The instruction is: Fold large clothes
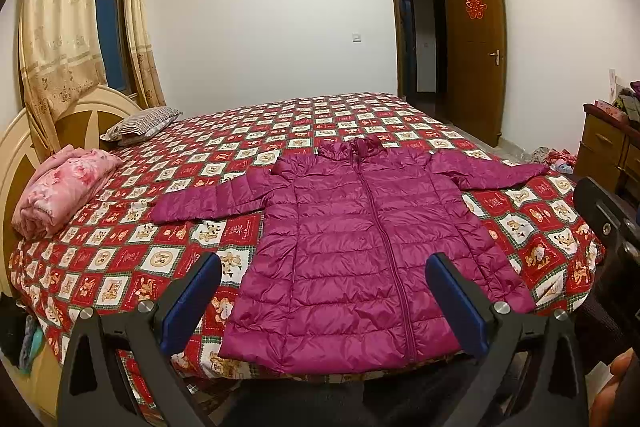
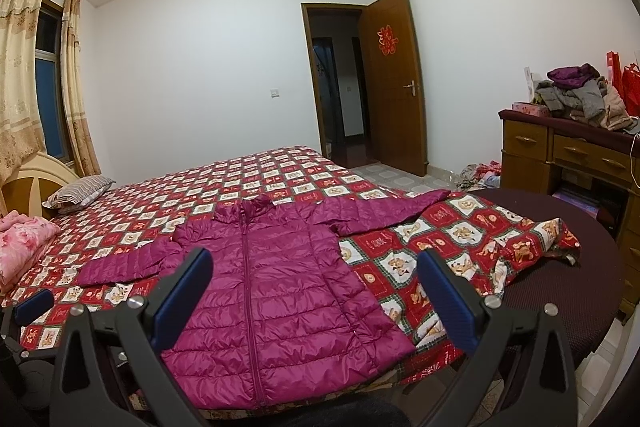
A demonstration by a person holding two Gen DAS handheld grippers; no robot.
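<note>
A magenta quilted puffer jacket [image 1: 360, 247] lies flat and zipped on the bed, collar at the far end, both sleeves spread out sideways. It also shows in the right wrist view [image 2: 280, 287]. My left gripper [image 1: 324, 301] is open and empty, held above the jacket's hem near the bed's front edge. My right gripper [image 2: 316, 297] is open and empty, above the hem and the jacket's right side. A blue pad of the left gripper [image 2: 34, 301] shows at the left edge of the right wrist view.
The bed has a red checked quilt [image 1: 160, 259]. A folded pink blanket [image 1: 60, 191] and a striped pillow [image 1: 140, 123] lie at the headboard end. A wooden dresser [image 2: 568, 155] piled with clothes stands at the right. A brown door [image 2: 394, 83] is open.
</note>
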